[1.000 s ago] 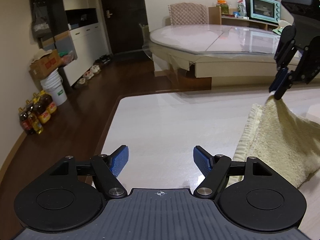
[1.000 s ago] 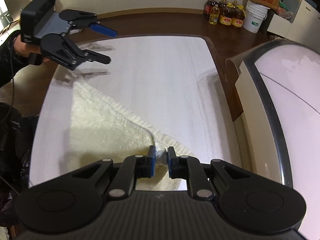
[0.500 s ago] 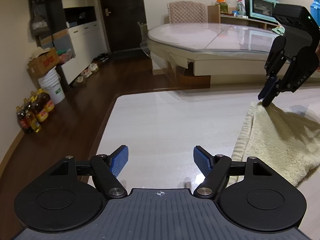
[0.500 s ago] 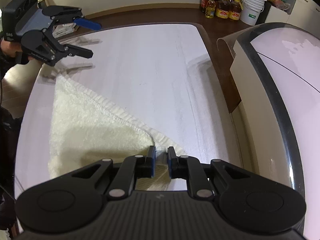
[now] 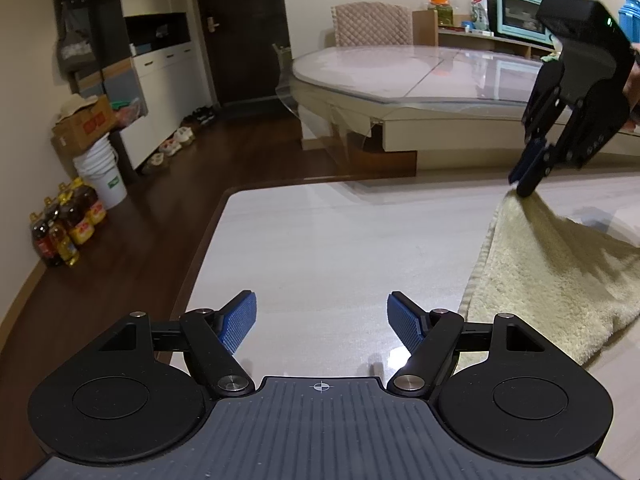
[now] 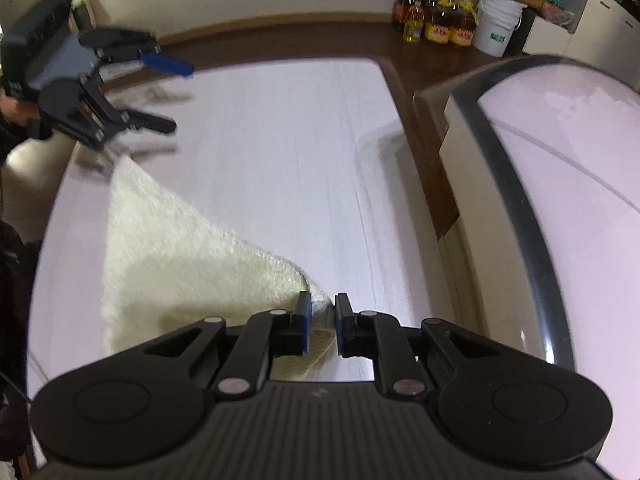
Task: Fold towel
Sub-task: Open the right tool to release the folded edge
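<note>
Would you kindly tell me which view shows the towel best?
The right wrist view: the towel spreads across the table, one corner pinched in the right claw. The left wrist view shows only its near edge at the right margin, with that corner lifted.

Dark wooden floor (image 5: 168, 208) under cream walls. Dark door (image 5: 240, 28) at the far end, white cabinets (image 5: 160, 92) along the left wall. Round glass-topped table (image 5: 420, 76) with a quilted chair (image 5: 370, 24) behind. Cooking-oil bottles (image 5: 66, 224), white bucket (image 5: 102, 176) and cardboard box (image 5: 84, 124) by the wall. Teal oven (image 5: 520, 16) on a shelf.
</note>
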`<state>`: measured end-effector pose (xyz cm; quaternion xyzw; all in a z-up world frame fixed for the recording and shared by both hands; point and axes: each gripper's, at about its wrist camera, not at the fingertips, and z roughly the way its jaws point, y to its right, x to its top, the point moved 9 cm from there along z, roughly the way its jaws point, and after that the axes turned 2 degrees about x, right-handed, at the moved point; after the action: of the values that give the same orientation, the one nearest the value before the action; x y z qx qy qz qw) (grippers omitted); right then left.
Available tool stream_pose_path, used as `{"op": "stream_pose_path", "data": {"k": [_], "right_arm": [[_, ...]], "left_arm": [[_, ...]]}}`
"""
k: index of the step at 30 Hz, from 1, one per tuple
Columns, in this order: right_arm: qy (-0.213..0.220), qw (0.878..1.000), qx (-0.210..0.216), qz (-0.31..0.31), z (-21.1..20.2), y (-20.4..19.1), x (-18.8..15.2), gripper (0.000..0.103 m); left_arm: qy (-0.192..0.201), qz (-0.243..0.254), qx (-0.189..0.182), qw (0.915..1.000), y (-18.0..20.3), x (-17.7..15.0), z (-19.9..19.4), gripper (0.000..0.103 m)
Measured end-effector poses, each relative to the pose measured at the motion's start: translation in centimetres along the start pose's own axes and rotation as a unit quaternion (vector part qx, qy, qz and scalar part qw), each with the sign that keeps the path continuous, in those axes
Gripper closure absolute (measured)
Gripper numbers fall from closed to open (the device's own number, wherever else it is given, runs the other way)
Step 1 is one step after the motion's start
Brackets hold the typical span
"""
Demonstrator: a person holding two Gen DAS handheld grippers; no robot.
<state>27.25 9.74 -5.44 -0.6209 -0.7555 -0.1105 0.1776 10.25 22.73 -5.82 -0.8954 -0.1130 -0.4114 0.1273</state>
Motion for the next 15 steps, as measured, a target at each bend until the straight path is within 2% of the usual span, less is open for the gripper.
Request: {"op": "stream_pose_path", "data": {"k": [2, 6, 12, 15], "right_arm": [[-0.004, 1.0, -0.006, 0.003, 0.8, 0.3, -0.2, 0.089], [0.007, 0.999, -0.027, 0.017, 1.1, 1.0, -0.4, 0.064], [0.063, 0.992, -0.087, 0.061, -1.8, 1.9, -0.6, 0.064], [0.077, 0.991, -0.08, 0.072, -2.3, 0.7, -0.9, 0.066]], "left_arm": [[0.001, -0.001, 0.0, 1.0, -0.1, 0.1, 0.0, 0.026], [0.002, 0.0, 0.0, 1.0, -0.1, 0.2, -0.1, 0.026], [0.005, -0.005, -0.001, 1.0, -0.2, 0.2, -0.1, 0.026], [0.008, -0.003, -0.003, 1.0, 0.0, 0.2, -0.2, 0.025]]}}
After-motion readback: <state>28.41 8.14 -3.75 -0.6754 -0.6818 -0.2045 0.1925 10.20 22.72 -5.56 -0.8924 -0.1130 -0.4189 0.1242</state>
